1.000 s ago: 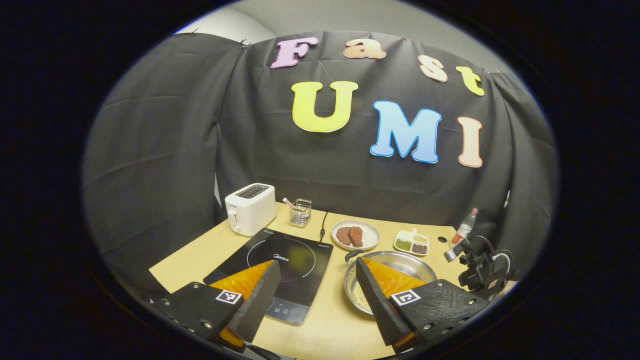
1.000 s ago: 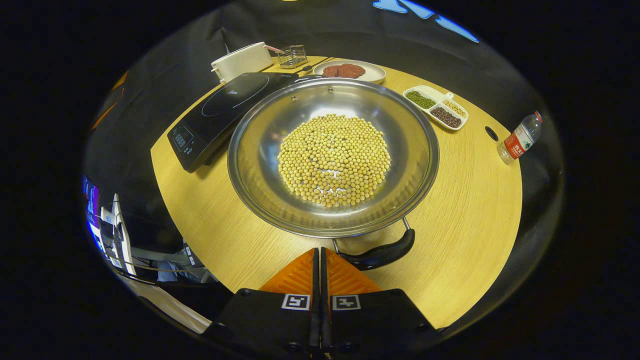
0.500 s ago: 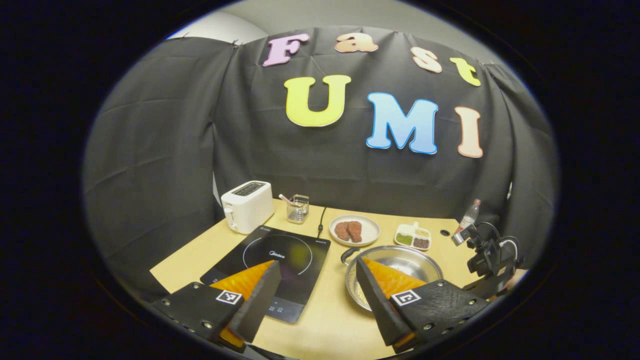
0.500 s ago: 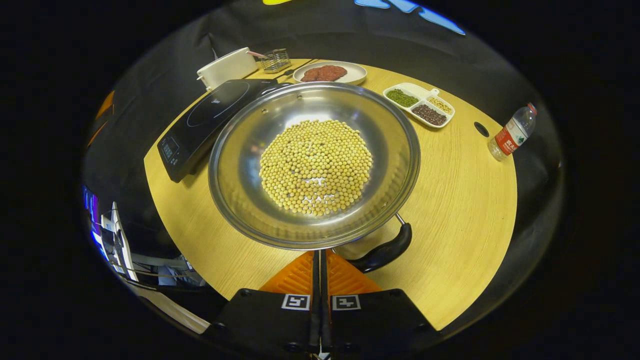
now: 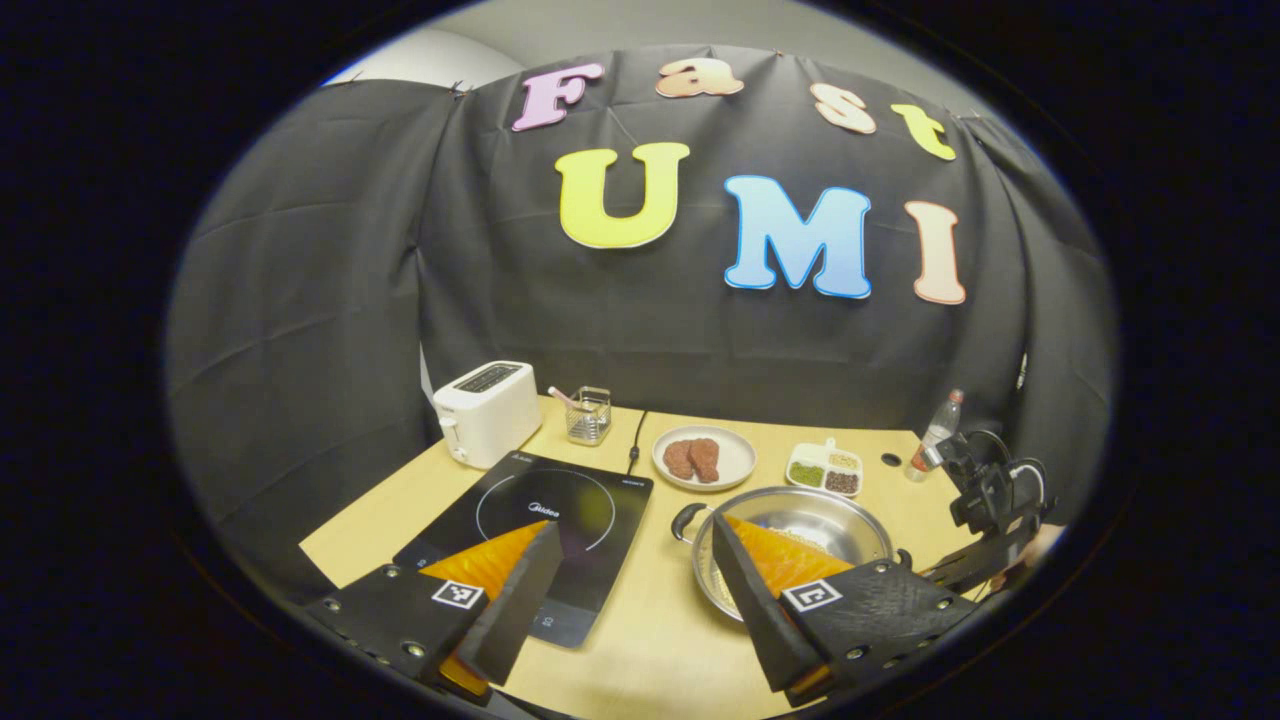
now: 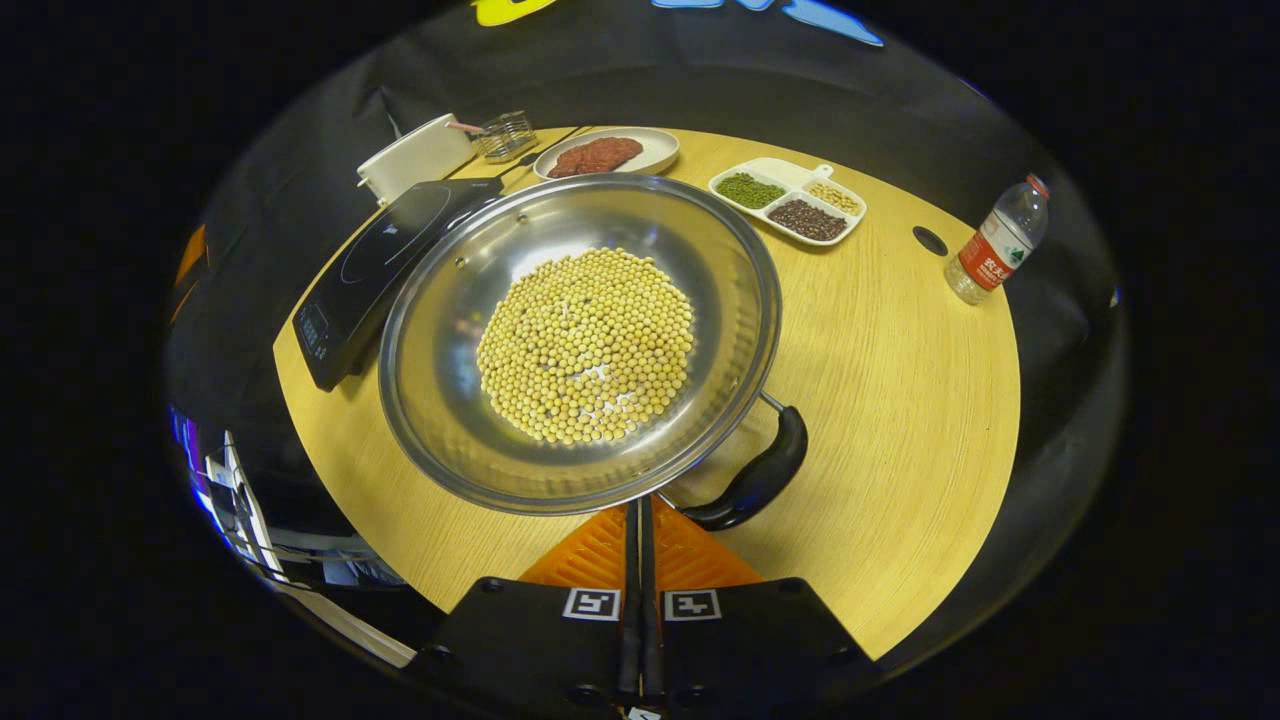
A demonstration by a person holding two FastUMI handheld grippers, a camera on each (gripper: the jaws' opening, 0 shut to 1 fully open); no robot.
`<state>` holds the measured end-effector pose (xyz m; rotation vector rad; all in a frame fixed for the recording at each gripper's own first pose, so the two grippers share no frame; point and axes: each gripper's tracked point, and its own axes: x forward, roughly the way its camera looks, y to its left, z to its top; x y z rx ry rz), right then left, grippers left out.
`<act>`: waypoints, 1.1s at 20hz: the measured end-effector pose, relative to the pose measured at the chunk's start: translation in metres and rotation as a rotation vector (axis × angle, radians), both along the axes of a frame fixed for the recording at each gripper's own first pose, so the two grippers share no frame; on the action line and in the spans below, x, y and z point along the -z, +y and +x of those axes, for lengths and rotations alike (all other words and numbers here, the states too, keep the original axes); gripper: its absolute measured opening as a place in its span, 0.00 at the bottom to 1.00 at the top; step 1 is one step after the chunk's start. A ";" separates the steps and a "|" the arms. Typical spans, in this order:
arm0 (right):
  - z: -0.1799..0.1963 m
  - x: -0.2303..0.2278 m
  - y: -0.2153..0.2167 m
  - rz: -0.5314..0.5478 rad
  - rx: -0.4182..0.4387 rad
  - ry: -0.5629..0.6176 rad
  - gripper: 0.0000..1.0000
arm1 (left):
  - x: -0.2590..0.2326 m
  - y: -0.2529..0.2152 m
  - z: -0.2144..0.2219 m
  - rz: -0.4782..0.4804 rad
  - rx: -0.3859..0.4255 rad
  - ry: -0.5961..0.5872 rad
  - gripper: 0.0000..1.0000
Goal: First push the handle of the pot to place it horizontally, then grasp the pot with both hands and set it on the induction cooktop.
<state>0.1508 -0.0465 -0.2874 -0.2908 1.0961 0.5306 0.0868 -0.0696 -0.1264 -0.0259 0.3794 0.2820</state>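
The steel pot (image 6: 580, 340), its bottom covered with yellow soybeans (image 6: 585, 345), sits on the wooden table (image 6: 900, 400) just beside the induction cooktop (image 6: 385, 260), not on it. One black handle (image 6: 755, 480) sticks out at the near rim, angled to the right; in the left gripper view the other handle (image 5: 688, 520) shows at the pot's (image 5: 800, 535) far left edge. The right claw (image 6: 640, 525) is clenched, its fingers pressed together on nothing, tips just under the pot's rim next to the near handle. The left claw (image 5: 630, 575) is released, fingers spread wide, above the table between the cooktop (image 5: 535, 525) and the pot. Behind stand a white toaster (image 5: 487, 412), a plate of meat (image 5: 703, 457), a divided dish of beans (image 6: 790, 190) and a water bottle (image 6: 995, 245)
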 end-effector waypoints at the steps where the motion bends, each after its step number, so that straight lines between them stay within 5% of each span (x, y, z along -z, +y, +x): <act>1: 0.002 0.000 -0.004 0.004 0.007 0.000 0.00 | -0.001 -0.003 0.000 0.004 0.000 0.002 0.88; 11: 0.035 -0.010 -0.021 0.051 0.059 -0.040 0.00 | 0.008 -0.029 0.001 0.021 -0.055 0.038 0.88; 22: 0.050 -0.015 -0.033 0.075 0.145 -0.085 0.02 | 0.025 -0.008 -0.002 -0.034 -0.092 0.057 0.88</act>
